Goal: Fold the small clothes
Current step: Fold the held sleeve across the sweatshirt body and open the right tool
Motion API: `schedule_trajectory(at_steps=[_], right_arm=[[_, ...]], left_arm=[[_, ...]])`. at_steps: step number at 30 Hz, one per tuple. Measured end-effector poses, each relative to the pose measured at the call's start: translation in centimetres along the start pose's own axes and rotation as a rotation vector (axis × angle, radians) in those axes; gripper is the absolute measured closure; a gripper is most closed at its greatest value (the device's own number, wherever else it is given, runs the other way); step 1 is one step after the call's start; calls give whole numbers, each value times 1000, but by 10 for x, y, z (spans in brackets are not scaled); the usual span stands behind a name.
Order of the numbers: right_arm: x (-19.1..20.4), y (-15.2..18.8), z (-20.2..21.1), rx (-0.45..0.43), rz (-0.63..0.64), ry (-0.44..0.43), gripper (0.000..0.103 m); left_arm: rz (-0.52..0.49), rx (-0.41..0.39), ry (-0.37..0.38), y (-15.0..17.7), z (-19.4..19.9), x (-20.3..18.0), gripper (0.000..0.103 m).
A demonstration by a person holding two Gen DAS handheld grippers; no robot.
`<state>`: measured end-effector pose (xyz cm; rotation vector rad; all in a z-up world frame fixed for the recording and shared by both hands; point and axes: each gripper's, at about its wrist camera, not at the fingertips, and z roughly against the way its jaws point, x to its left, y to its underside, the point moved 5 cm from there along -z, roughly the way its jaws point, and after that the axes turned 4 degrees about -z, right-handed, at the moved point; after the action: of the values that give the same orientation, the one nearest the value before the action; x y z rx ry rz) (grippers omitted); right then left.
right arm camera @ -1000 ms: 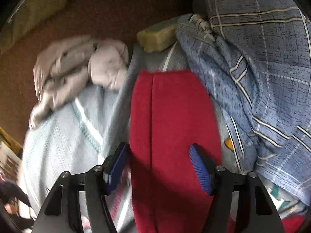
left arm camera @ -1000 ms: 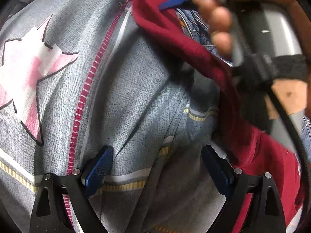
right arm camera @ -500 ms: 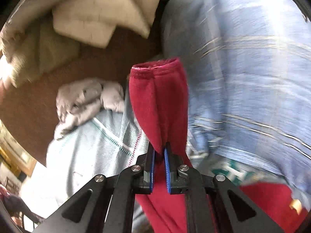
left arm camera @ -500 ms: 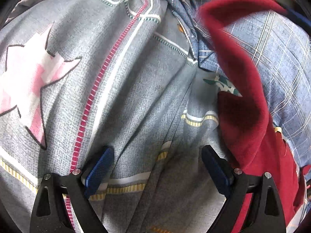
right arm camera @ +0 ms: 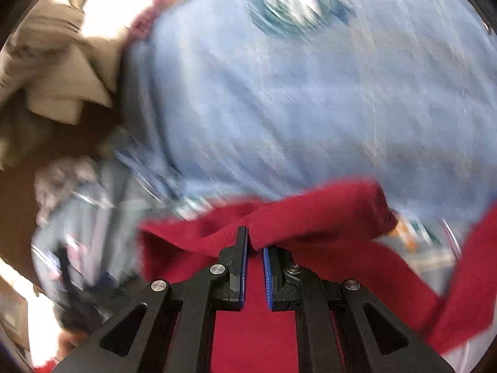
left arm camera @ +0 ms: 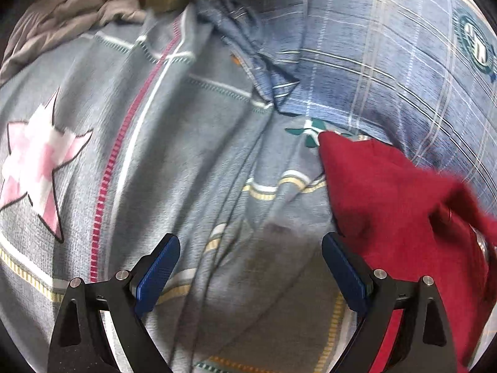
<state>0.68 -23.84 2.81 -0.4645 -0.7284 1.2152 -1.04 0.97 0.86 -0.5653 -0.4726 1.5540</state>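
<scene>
A dark red garment (right arm camera: 279,326) hangs from my right gripper (right arm camera: 254,242), whose blue pads are shut on a fold of its cloth. The right wrist view is blurred by fast motion. In the left wrist view the same red garment (left arm camera: 397,205) lies at the right, over a grey striped garment with a pink star (left arm camera: 37,161) and a red stitched stripe. My left gripper (left arm camera: 248,267) hovers open above that grey cloth, with nothing between its fingers. The red cloth touches the outer side of its right finger (left arm camera: 344,273).
A blue plaid garment (left arm camera: 388,62) with a round green badge covers the upper right. A crumpled pale grey garment (left arm camera: 62,15) lies at the far left on a brown surface (right arm camera: 18,217). Beige folded cloth (right arm camera: 56,68) sits beyond.
The right gripper closed on the red garment and swept it fast to the right, off the grey cloth. A person's hand has left the left wrist view. The left gripper drifted slightly.
</scene>
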Motion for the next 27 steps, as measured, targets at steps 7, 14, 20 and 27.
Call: schedule_trajectory(at_steps=[7, 14, 20, 27], right_arm=[[-65, 50, 1, 48, -86, 171, 95], [-58, 65, 26, 95, -219, 17, 51], [32, 71, 6, 137, 61, -69, 48], [36, 63, -3, 117, 57, -68, 47]], left_arm=[[-37, 25, 8, 5, -11, -13, 10], [-65, 77, -1, -1, -27, -11, 10], [-93, 88, 99, -2, -27, -24, 10], [-164, 60, 111, -15, -48, -38, 11]])
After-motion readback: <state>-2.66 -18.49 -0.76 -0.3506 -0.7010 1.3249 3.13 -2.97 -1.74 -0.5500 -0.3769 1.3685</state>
